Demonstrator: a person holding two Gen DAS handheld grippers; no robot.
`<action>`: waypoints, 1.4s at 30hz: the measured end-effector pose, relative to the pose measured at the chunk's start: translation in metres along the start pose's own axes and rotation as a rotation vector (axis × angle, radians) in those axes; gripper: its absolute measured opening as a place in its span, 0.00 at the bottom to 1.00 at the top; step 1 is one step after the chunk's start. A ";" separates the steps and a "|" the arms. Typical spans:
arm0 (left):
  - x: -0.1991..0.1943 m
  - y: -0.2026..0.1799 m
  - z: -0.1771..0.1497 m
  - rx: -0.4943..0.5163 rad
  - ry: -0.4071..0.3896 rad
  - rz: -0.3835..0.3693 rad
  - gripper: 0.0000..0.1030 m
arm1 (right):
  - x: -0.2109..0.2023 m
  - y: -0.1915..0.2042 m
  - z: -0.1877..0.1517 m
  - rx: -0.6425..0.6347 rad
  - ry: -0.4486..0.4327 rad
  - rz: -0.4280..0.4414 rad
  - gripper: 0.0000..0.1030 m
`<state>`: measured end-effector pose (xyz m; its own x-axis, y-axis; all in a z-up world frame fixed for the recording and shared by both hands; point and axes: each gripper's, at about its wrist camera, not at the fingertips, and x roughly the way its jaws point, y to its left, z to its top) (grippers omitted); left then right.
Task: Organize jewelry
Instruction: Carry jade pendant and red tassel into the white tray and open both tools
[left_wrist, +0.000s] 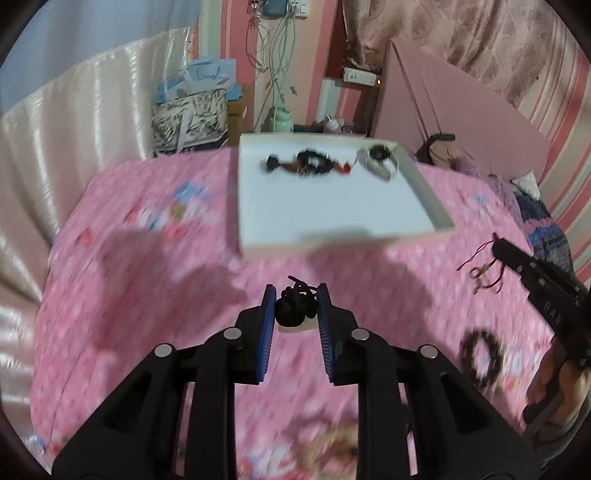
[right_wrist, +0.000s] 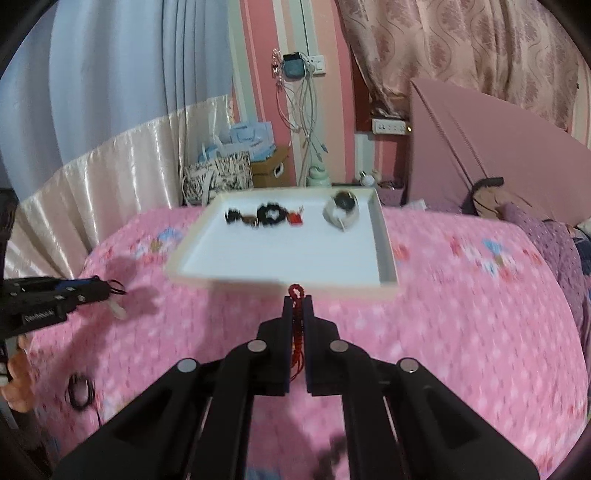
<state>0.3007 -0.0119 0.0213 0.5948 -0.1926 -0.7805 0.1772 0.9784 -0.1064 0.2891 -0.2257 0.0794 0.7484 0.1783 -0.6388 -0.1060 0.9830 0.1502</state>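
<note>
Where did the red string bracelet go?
The red string bracelet is pinched between the right gripper fingers, held above the pink bedspread just in front of the white tray.

A pink patterned bedspread (right_wrist: 461, 314) carries a white tray (right_wrist: 386, 236) and a black bracelet (right_wrist: 79, 395) (blurred).
</note>
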 end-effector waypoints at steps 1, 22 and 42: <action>0.007 -0.003 0.011 -0.006 -0.006 0.008 0.20 | 0.007 0.001 0.007 0.008 -0.001 0.003 0.04; 0.161 -0.004 0.109 -0.042 0.036 0.084 0.20 | 0.180 0.010 0.083 0.116 0.064 0.055 0.04; 0.183 0.008 0.108 -0.030 0.041 0.127 0.20 | 0.224 -0.007 0.062 0.116 0.182 0.009 0.04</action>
<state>0.4956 -0.0475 -0.0557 0.5787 -0.0641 -0.8130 0.0786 0.9967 -0.0227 0.4978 -0.1950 -0.0177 0.6162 0.2029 -0.7610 -0.0281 0.9713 0.2362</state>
